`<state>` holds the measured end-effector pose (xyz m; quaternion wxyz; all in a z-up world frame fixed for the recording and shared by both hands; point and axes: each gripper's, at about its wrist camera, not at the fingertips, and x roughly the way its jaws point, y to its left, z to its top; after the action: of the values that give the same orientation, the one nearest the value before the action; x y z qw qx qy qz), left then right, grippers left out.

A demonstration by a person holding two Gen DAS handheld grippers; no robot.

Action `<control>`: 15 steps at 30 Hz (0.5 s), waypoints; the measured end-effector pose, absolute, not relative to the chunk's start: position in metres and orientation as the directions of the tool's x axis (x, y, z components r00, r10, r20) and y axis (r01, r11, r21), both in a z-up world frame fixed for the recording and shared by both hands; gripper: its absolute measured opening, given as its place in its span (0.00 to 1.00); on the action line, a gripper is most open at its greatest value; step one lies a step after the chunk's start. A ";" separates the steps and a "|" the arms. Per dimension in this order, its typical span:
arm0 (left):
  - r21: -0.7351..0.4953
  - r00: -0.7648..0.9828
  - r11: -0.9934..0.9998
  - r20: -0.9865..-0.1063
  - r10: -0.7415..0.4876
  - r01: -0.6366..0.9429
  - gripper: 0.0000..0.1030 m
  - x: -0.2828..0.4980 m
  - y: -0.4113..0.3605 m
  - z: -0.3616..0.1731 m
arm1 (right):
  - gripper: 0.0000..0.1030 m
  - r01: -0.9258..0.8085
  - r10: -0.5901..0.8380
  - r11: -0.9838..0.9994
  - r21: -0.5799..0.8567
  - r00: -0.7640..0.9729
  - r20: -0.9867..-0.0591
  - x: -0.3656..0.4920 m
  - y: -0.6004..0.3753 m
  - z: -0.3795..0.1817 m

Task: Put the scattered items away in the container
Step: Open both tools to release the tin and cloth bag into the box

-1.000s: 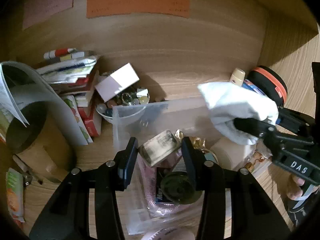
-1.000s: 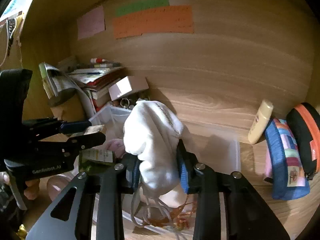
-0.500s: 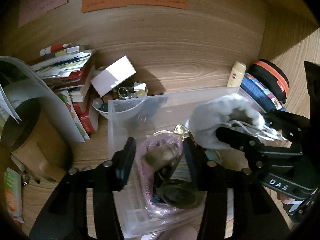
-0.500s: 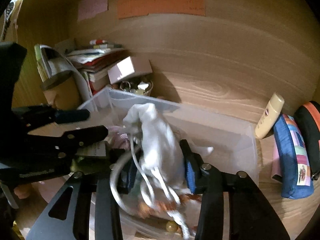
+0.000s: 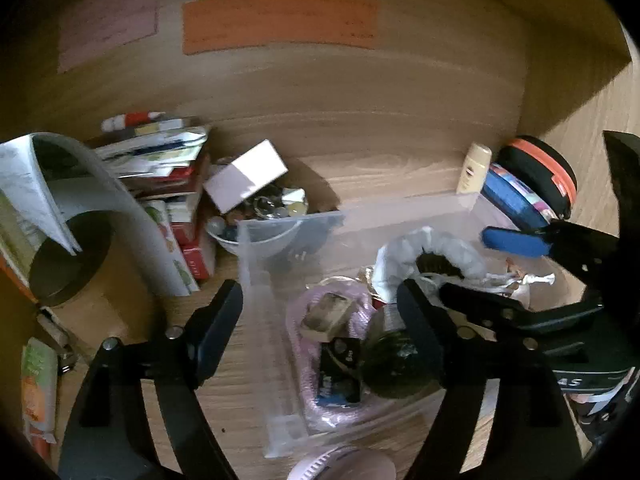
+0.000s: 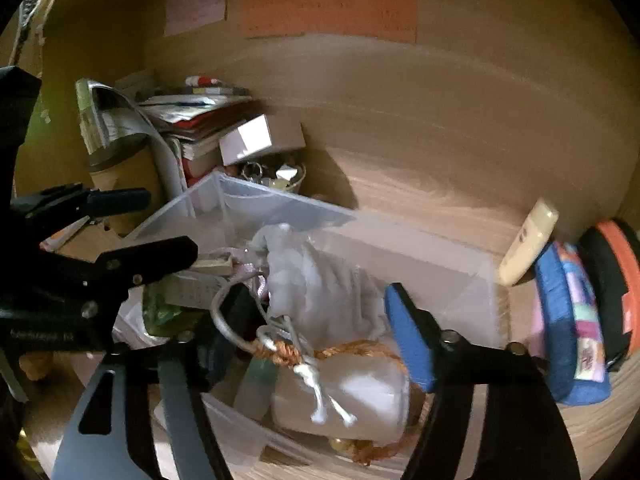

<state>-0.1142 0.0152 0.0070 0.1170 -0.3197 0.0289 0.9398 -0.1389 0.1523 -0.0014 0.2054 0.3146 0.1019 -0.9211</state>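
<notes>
A clear plastic container [image 5: 400,210] [image 6: 440,244] stands on the wooden desk. Inside lie a white drawstring pouch [image 6: 320,284] [image 5: 432,240], a small tan packet [image 5: 328,314] on a pink cord coil [image 5: 308,304], a dark round jar [image 5: 394,360] and orange string [image 6: 352,348]. My left gripper [image 5: 320,304] is open and empty above the container's left part. My right gripper [image 6: 316,312] is open and empty, its jaws either side of the released pouch. Each gripper shows in the other's view: the right [image 5: 512,276], the left [image 6: 132,224].
A bowl of trinkets [image 5: 260,216] with a white box [image 5: 246,176] sits behind the container. Books and papers [image 5: 160,168] and a cardboard tube [image 5: 60,260] stand left. A cream tube [image 5: 474,168], a blue pouch [image 6: 572,320] and a black-orange case [image 5: 540,176] lie right.
Both grippers opened. The left dropped the tan packet into the container; the right lowered the white pouch into it and let go.
</notes>
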 end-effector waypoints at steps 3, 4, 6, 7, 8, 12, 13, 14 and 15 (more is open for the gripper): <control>-0.030 -0.775 -0.973 -0.599 0.200 -0.227 0.79 -0.109 0.009 0.013 | 0.82 0.431 -0.304 -0.899 -0.076 -0.742 -0.598 -0.134 0.154 0.007; -0.031 -0.777 -0.974 -0.598 0.197 -0.224 0.82 -0.107 0.008 0.015 | 0.83 0.424 -0.292 -0.901 -0.094 -0.751 -0.593 -0.132 0.154 0.010; -0.026 -0.782 -0.979 -0.597 0.178 -0.203 0.90 -0.104 0.006 0.019 | 0.83 0.405 -0.265 -0.906 -0.121 -0.767 -0.584 -0.130 0.153 0.016; -0.024 -0.786 -0.981 -0.594 0.170 -0.194 0.91 -0.101 0.004 0.020 | 0.84 0.397 -0.257 -0.909 -0.127 -0.773 -0.580 -0.128 0.152 0.019; -0.021 -0.788 -0.982 -0.593 0.164 -0.188 0.91 -0.099 0.004 0.022 | 0.86 0.395 -0.254 -0.910 -0.129 -0.775 -0.579 -0.126 0.151 0.021; -0.007 -0.789 -0.984 -0.596 0.146 -0.176 0.91 -0.088 0.001 0.025 | 0.88 0.389 -0.245 -0.910 -0.147 -0.788 -0.565 -0.113 0.151 0.031; -0.002 -0.791 -0.985 -0.595 0.140 -0.174 0.92 -0.085 0.000 0.026 | 0.89 0.386 -0.244 -0.910 -0.152 -0.794 -0.557 -0.109 0.151 0.033; 0.004 -0.793 -0.986 -0.594 0.134 -0.170 0.92 -0.082 -0.001 0.027 | 0.90 0.382 -0.241 -0.911 -0.155 -0.799 -0.551 -0.106 0.151 0.034; 0.007 -0.795 -0.986 -0.593 0.129 -0.165 0.92 -0.079 -0.003 0.027 | 0.91 0.377 -0.237 -0.912 -0.159 -0.803 -0.547 -0.102 0.150 0.036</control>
<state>-0.0786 -0.0028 0.0271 0.0778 -0.3108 0.0290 0.9469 -0.1023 0.1501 0.0359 0.1632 0.2680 0.1310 -0.9404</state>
